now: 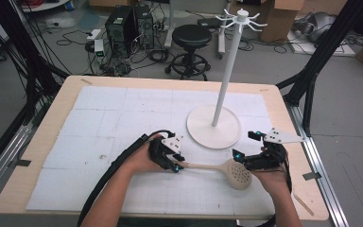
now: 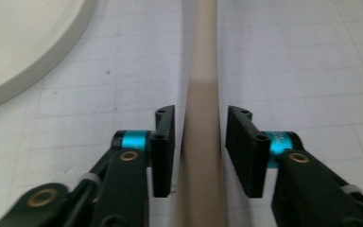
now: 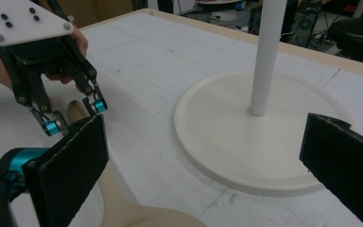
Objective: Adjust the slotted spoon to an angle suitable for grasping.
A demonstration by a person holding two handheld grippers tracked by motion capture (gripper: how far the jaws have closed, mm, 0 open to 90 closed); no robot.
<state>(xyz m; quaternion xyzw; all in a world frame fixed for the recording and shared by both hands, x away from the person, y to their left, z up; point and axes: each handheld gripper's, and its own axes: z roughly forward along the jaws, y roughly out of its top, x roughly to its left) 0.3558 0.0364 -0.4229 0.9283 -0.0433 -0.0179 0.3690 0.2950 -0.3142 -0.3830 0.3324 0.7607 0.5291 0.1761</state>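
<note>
Item: slotted spoon (image 1: 222, 169), beige, lying flat on the white gridded mat (image 1: 123, 118) that covers the table (image 1: 42, 142), near the person's edge. Its perforated round bowl points toward the right side of the high view and its long handle runs leftward; the left gripper view shows the handle as a straight beige bar running away between the jaws.

Item: left gripper (image 1: 176, 165), at the handle end of the spoon. In the left gripper view (image 2: 200, 142) its two black ribbed pads stand on either side of the handle with a thin gap on each side (close, but not pressing); the jaws are open only a little wider than the handle, nothing clamped.

Item: right gripper (image 1: 238, 158), at the bowl end of the spoon, held in the right hand (image 1: 274, 177). The right gripper view shows its jaws spread wide, one pad at the left edge and one at the right edge, nothing caught between them; part of the spoon's beige surface lies below the left pad. Whether a pad touches the bowl cannot be told.

Item: white stand (image 1: 215, 126), a round flat base with a tall thin pole and a ring of hooks on top, upright on the mat just beyond the spoon and apart from it.

Item: background (off the table): black stool (image 1: 191, 38), computer cases (image 1: 127, 23), cardboard boxes, cables on the floor.
</note>
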